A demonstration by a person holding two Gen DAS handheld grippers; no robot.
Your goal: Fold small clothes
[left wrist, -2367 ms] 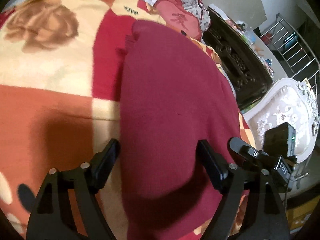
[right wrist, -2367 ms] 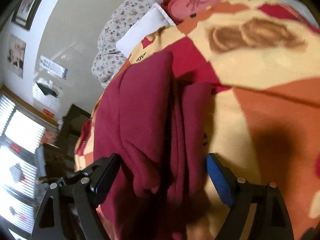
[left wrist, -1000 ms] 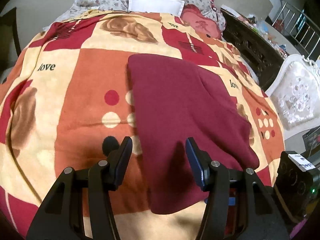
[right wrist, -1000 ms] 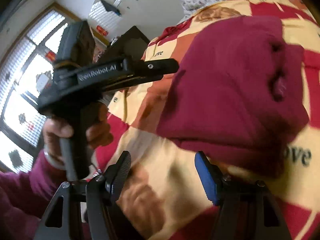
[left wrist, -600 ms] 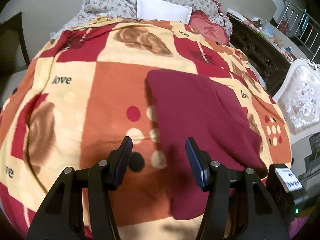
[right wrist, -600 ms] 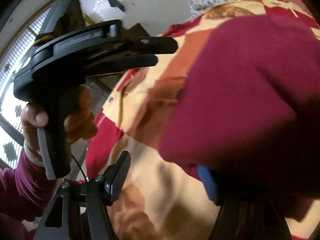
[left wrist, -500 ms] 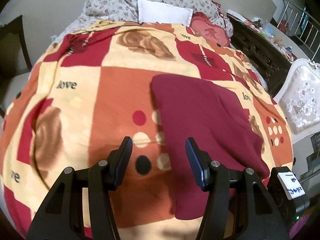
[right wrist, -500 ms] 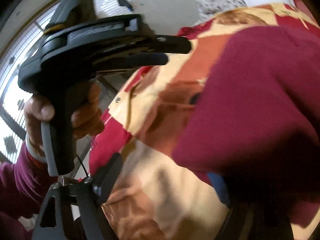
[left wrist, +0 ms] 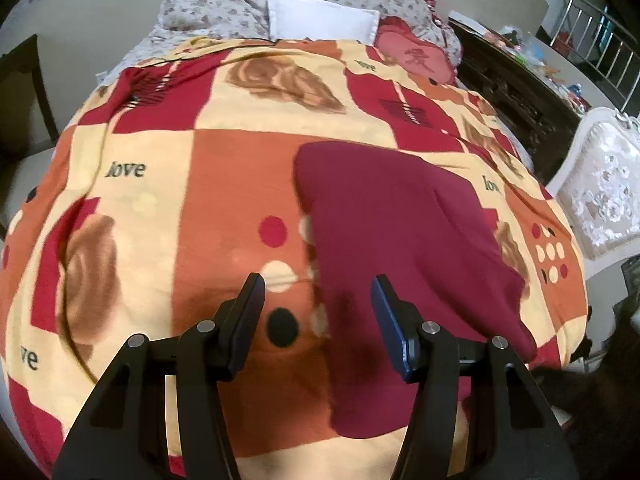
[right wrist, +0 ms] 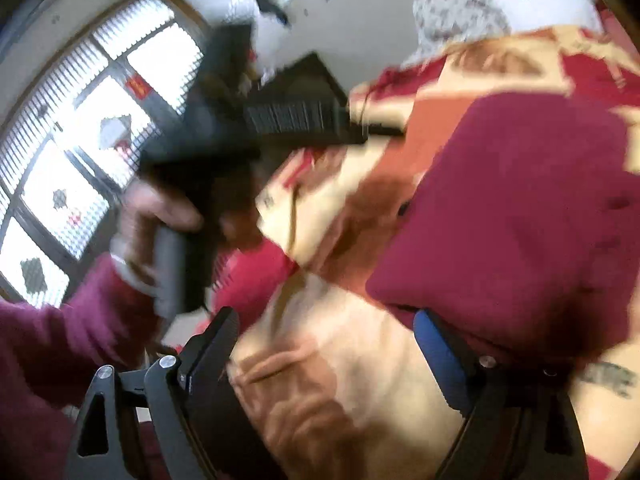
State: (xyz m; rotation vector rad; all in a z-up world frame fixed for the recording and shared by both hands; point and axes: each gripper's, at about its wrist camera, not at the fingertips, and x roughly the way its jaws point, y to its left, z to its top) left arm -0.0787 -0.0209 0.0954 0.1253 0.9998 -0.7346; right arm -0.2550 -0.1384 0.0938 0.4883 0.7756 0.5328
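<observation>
Over the bed, the left tongs (left wrist: 318,316) have drawn back, spread and empty, from the folded maroon garment (left wrist: 400,240) lying on the blanket (left wrist: 160,200). Right view (blurred): right tongs (right wrist: 326,350) spread, slipping under the garment's edge, likely starting another fold.

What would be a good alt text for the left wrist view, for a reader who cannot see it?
A folded dark red garment lies flat on a bed covered by a patchwork blanket in orange, cream and red. The open left tool hovers above the garment's near left edge and holds nothing. A white pillow lies at the far end.
</observation>
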